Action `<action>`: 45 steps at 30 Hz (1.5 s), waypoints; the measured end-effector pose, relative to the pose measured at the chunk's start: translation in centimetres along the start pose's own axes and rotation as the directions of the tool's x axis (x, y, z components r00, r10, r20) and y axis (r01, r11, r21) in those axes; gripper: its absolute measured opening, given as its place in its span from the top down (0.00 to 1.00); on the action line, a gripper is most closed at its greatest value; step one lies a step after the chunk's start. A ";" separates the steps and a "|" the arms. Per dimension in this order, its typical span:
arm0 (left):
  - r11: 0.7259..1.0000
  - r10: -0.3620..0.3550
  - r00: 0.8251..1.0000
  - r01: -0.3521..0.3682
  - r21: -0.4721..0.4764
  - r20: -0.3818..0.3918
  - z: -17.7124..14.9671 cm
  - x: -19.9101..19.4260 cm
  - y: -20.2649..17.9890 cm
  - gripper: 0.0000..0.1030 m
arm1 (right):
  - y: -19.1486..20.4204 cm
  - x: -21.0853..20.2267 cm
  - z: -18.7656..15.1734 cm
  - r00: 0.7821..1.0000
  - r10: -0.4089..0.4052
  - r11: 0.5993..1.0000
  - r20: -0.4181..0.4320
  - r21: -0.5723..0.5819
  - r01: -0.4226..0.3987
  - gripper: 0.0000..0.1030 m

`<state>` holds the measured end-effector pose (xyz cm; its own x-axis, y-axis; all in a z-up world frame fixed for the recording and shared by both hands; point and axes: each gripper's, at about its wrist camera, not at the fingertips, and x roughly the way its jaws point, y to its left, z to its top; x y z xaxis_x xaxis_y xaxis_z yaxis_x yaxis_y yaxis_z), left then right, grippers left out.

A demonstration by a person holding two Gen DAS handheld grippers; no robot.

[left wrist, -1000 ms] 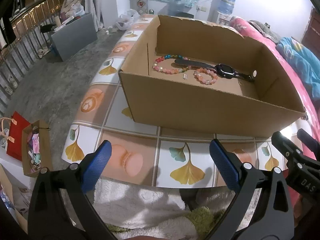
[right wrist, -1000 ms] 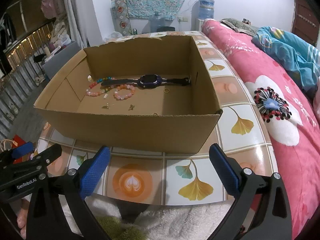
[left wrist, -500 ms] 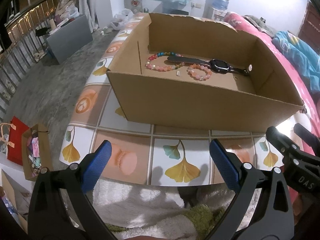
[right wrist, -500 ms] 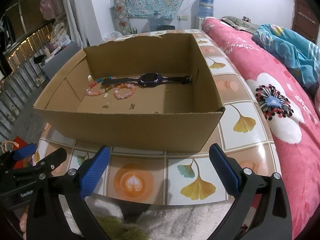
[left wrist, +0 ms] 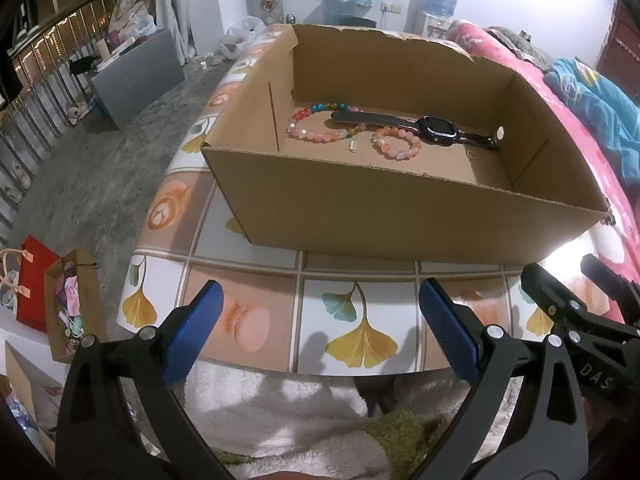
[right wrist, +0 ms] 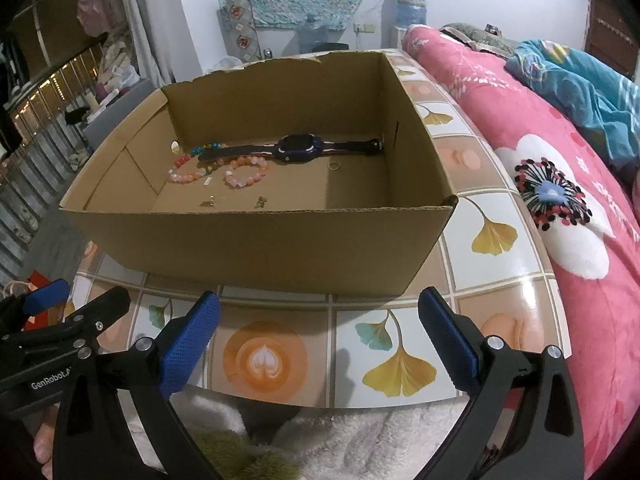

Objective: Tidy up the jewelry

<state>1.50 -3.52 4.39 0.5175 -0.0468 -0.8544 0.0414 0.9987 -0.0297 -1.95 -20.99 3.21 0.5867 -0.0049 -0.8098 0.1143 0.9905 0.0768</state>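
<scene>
Inside cardboard box [right wrist: 256,236]: beaded bracelets [right wrist: 246,171]; dark watch [right wrist: 300,148].

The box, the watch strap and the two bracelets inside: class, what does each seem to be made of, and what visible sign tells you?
Box: corrugated cardboard, matt brown; a ragged torn rim on the far wall.
Watch strap: probably rubber or plastic, dark and smooth, lying flat.
Pink bracelet and multicoloured bracelet: round glossy beads, glass, stone or plastic; the look leaves it open.

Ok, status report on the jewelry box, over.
Left gripper and right gripper open, empty, short of the cardboard box. Watch and bead bracelets lie inside. Near wall stands between fingers and jewelry.
</scene>
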 end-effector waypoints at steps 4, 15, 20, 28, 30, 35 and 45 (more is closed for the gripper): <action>1.000 0.001 1.000 -0.001 0.000 -0.005 0.1 0.1 -0.1 0.08 | 0.0 0.0 0.0 1.000 0.003 1.000 -0.002 0.002 -0.003 0.06; 1.000 0.004 1.000 -0.004 0.004 -0.002 0.1 0.2 0.0 0.08 | -0.1 0.1 0.0 1.000 0.004 1.000 -0.003 0.004 -0.004 0.06; 1.000 0.004 1.000 -0.004 0.003 -0.003 0.1 0.2 -0.1 0.08 | -0.2 0.2 -0.1 1.000 0.001 1.000 -0.008 0.008 -0.001 0.06; 1.000 0.005 1.000 -0.005 0.004 -0.004 0.1 0.2 -0.1 0.08 | -0.3 0.2 -0.2 1.000 0.001 1.000 -0.009 0.009 -0.001 0.06; 1.000 0.006 1.000 -0.006 0.005 -0.004 0.1 0.2 -0.1 0.08 | -0.3 0.2 -0.2 1.000 0.002 1.000 -0.008 0.009 -0.002 0.06; 1.000 0.005 1.000 -0.005 0.004 -0.004 0.2 0.2 -0.1 0.08 | -0.3 0.2 -0.1 1.000 0.001 1.000 -0.008 0.010 -0.001 0.06; 1.000 0.007 1.000 -0.007 0.005 -0.003 0.2 0.2 -0.1 0.08 | -0.3 0.2 -0.1 1.000 0.001 1.000 -0.008 0.009 -0.001 0.06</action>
<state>1.74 -3.59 4.33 0.5147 -0.0400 -0.8564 0.0420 0.9989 -0.0214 -1.95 -21.31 2.91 0.5803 -0.0027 -0.8144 0.1208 0.9892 0.0828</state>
